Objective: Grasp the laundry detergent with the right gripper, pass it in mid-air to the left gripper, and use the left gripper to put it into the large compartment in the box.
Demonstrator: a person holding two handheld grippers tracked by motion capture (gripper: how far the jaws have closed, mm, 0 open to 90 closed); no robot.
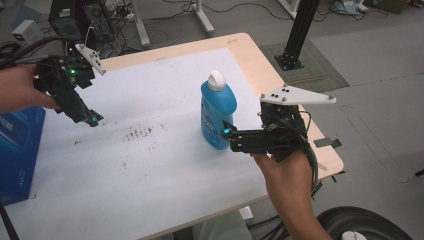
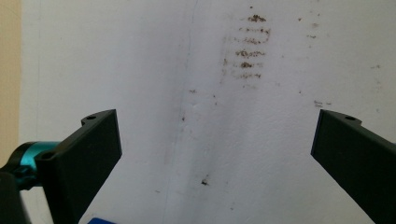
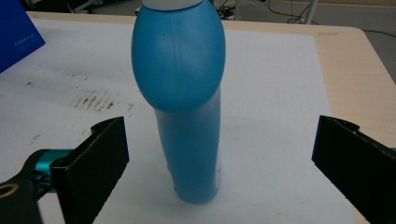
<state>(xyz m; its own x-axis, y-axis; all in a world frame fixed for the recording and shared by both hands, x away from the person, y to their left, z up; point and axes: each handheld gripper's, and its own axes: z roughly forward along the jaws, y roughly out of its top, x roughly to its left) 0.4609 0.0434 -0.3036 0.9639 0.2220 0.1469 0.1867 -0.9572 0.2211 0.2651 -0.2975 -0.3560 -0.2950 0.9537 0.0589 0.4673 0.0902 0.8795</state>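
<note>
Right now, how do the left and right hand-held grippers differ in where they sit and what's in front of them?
The left hand-held gripper hangs over the stained white sheet near the table's left side, with nothing between its jaws. The right hand-held gripper sits low beside the upright blue bottle, which stands in front of its jaws, not yet gripped. Both are open wide, and each is held in a hand.
</note>
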